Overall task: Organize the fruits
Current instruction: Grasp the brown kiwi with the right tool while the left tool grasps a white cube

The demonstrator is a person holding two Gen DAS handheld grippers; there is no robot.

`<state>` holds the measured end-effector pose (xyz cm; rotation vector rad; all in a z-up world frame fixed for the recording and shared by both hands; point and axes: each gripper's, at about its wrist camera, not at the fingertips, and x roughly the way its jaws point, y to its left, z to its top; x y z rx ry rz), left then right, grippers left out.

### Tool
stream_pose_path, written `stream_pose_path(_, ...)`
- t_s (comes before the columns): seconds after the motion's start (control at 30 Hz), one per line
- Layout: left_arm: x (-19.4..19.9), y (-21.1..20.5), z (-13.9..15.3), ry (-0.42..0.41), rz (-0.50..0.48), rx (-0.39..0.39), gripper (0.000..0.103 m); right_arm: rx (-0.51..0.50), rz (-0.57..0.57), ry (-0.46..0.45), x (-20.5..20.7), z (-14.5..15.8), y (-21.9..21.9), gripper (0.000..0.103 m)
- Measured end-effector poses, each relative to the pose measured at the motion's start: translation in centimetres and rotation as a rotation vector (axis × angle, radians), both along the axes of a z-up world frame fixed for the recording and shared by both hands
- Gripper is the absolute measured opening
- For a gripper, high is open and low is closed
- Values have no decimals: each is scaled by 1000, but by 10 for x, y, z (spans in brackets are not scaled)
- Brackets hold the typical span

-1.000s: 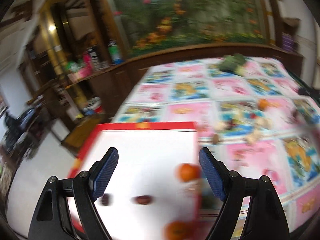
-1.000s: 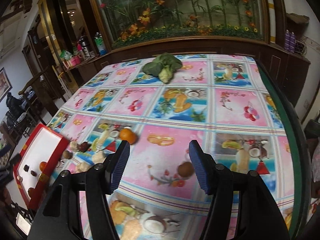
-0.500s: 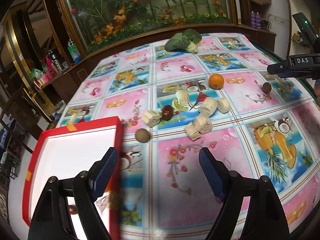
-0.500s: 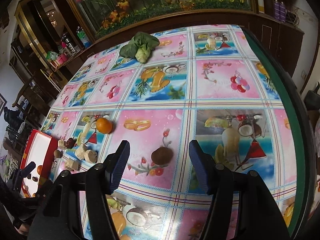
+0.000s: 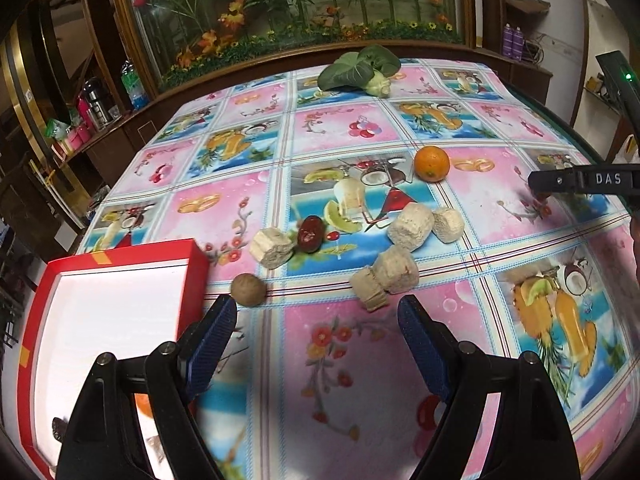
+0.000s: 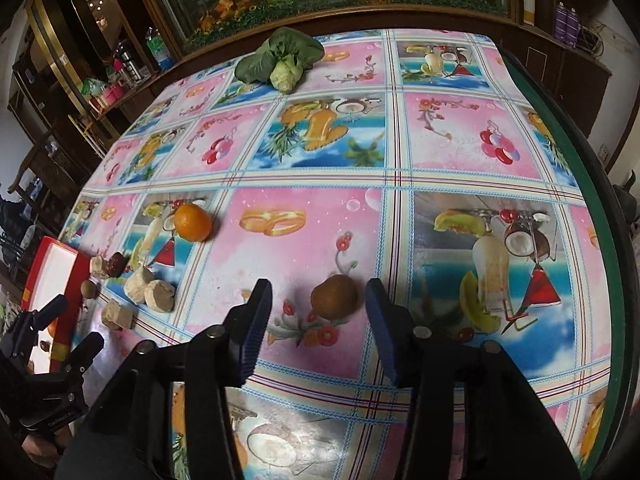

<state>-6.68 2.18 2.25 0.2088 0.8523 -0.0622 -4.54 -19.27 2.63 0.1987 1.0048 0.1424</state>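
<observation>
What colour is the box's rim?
Red, with a white inside; the box shows best in the left wrist view.

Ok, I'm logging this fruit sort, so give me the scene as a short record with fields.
left gripper: open, empty, beside red tray
right gripper: open, brown fruit between its fingers, not gripped
orange: loose on tablecloth
red date: among pale chunks
small brown fruit: near tray corner
leafy vegetable: far edge
</observation>
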Motion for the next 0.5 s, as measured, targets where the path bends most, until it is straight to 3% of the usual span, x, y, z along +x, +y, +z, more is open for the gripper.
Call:
stream_pose_path(0.2, 9, -4, -8, 21, 4, 1, 82, -12, -10, 24, 2, -7, 1, 41)
stream_pose_path(0.3, 11, -4, -12, 31, -1, 3, 69, -16, -8, 23, 2, -7, 2, 40)
stream_pose_path(0.5, 16, -5, -13, 42, -27, -40, 57, -56, -3, 8, 1, -7, 10, 40)
